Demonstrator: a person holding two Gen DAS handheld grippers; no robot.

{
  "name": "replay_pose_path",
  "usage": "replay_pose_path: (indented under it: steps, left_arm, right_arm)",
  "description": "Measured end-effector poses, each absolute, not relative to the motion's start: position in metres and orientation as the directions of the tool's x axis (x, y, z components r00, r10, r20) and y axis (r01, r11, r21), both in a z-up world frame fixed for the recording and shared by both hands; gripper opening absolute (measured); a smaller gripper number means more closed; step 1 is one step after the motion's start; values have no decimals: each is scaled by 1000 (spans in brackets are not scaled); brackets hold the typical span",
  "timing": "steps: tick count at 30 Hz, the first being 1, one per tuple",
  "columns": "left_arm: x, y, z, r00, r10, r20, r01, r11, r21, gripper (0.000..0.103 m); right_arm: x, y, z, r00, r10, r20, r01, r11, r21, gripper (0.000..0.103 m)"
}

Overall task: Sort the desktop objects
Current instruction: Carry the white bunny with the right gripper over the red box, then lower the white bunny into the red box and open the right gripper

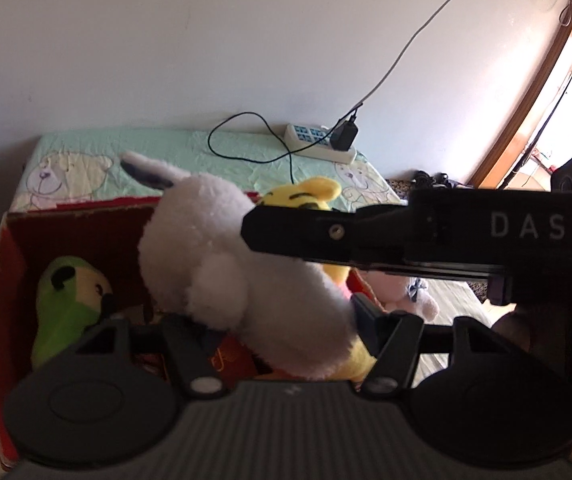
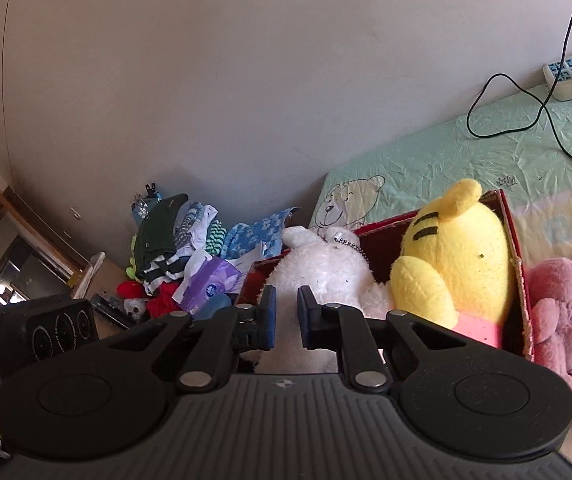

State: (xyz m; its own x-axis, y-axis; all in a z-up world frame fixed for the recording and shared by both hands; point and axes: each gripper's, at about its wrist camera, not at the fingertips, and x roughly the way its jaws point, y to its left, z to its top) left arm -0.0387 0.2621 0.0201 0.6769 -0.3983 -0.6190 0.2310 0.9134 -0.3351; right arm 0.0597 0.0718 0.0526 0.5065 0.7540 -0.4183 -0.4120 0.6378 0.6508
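A white plush rabbit (image 1: pixel 221 256) hangs over a red cardboard box (image 1: pixel 1 264) on a bed. In the right wrist view my right gripper (image 2: pixel 287 316) is shut on the white plush (image 2: pixel 318 272), its blue pads pinching the fur. In the left wrist view my left gripper (image 1: pixel 269 328) sits under the plush, which hides its fingertips; the right gripper's black body (image 1: pixel 406 236) crosses in front. A green plush (image 1: pixel 69 304) lies in the box. A yellow plush (image 2: pixel 458 256) sits in the box (image 2: pixel 514 248) at its right side.
A pink plush (image 2: pixel 562 328) lies on the bed outside the box's right wall. A white power strip (image 1: pixel 318 144) with a black charger and cable lies on the green bear-print sheet (image 1: pixel 133 148) near the wall. A clothes pile (image 2: pixel 181 252) and a black speaker (image 2: pixel 45 332) are left of the bed.
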Motion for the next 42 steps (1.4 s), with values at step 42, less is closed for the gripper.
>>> replay_pose_path:
  steps: [42]
  left_arm:
    - [2, 276, -44, 519, -425, -742, 268, 905, -330, 97]
  right_arm:
    - [71, 92, 23, 603, 541, -587, -280, 832, 479, 20]
